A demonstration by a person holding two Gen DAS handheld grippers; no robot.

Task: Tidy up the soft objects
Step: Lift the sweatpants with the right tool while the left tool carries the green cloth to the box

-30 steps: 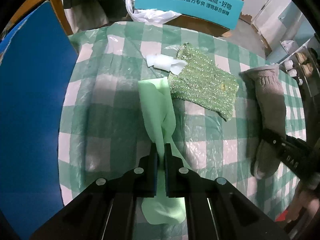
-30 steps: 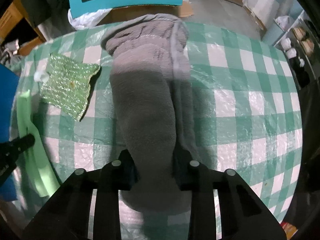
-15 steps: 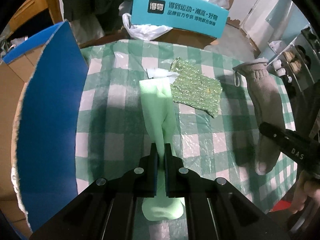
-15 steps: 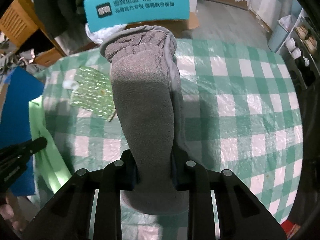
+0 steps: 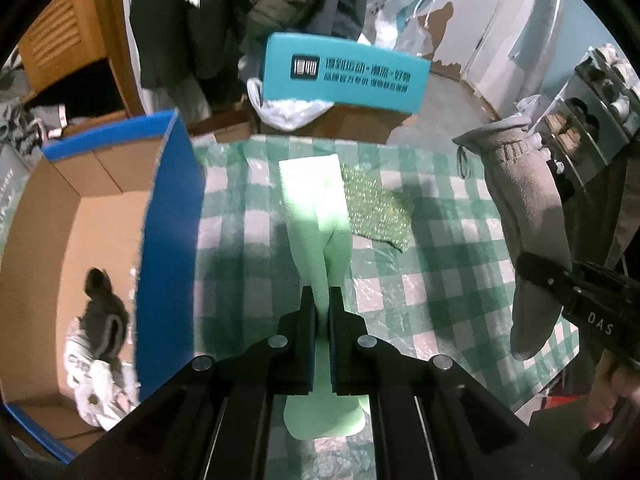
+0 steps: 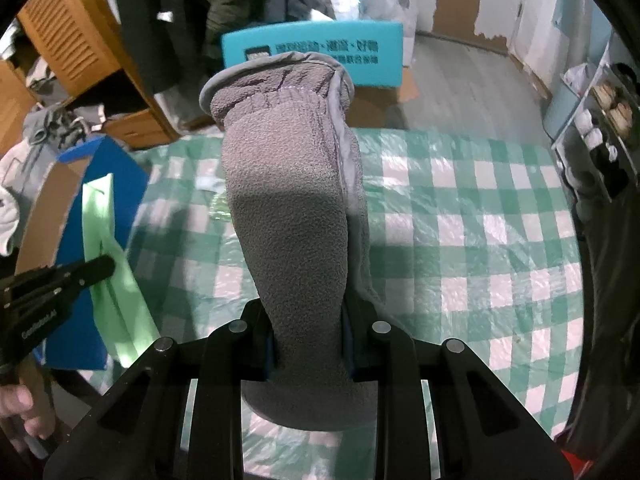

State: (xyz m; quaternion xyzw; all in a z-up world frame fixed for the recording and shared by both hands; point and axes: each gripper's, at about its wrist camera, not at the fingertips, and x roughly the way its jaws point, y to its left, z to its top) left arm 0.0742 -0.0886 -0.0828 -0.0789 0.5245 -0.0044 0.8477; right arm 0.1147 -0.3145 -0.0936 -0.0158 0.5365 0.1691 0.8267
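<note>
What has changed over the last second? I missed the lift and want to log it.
Both items rose off the checked tablecloth: the left hand-held gripper raised the light green cloth, the right hand-held gripper raised the grey fleece glove. The open cardboard box with blue sides came into view on the left. Both grips stayed shut; the sparkly green cloth stayed on the table.

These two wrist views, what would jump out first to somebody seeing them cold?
The big grey glove fills the middle of the right wrist view, clamped upright in the right gripper. In the left view, the left gripper pinches a pale green cloth above the checked tablecloth, beside an open blue cardboard box.
</note>
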